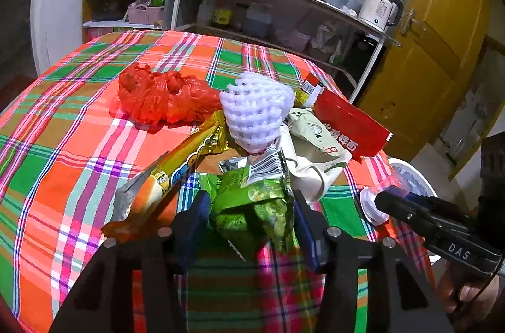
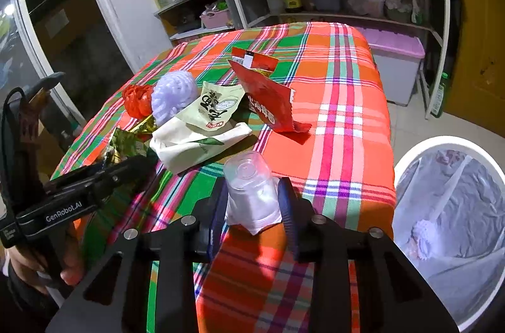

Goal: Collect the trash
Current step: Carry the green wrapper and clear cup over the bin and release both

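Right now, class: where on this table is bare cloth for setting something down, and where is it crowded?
Bare tablecloth lies right of the red wrapper, toward the bin, and left of the red plastic bag. The middle is crowded: foam net, wrappers, bag overlapping.

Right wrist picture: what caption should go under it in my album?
Right gripper holds a clear plastic cup over the plaid tablecloth, beside the lined trash bin.

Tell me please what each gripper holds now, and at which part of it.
The left gripper holds a green snack wrapper, fingers at its two side edges. The right gripper holds a clear plastic cup by its side walls, near the open end.
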Demonstrator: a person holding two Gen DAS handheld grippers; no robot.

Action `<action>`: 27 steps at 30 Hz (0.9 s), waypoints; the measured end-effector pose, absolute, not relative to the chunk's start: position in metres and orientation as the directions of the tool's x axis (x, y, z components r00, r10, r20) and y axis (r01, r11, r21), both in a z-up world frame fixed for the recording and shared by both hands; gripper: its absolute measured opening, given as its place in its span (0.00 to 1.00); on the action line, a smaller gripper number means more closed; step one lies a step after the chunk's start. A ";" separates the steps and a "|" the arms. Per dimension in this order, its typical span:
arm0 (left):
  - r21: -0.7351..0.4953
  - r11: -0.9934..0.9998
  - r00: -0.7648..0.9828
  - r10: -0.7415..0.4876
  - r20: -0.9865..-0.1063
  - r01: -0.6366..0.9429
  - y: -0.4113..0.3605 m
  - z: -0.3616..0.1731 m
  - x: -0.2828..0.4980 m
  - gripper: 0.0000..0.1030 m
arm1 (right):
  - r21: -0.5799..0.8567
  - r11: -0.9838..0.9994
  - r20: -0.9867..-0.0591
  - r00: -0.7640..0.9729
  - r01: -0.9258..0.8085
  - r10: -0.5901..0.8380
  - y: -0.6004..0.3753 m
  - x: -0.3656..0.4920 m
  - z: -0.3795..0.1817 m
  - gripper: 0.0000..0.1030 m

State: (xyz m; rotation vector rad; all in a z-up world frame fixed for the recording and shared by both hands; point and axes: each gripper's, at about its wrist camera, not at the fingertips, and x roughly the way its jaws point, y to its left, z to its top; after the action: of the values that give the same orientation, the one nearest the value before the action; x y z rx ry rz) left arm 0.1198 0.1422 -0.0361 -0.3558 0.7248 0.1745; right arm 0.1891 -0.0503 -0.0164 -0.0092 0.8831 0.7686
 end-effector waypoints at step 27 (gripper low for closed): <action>-0.181 0.980 0.806 -0.039 -0.591 -0.085 0.047 0.016 0.077 0.50 | 0.246 0.805 -0.615 0.555 -0.539 0.560 -0.139 0.128 0.036 0.33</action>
State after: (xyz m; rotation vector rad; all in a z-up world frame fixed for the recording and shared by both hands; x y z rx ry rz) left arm 0.0771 0.0474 0.0161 -0.2032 0.6344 0.0247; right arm 0.1276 -0.1390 0.0358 0.0304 0.7369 0.6494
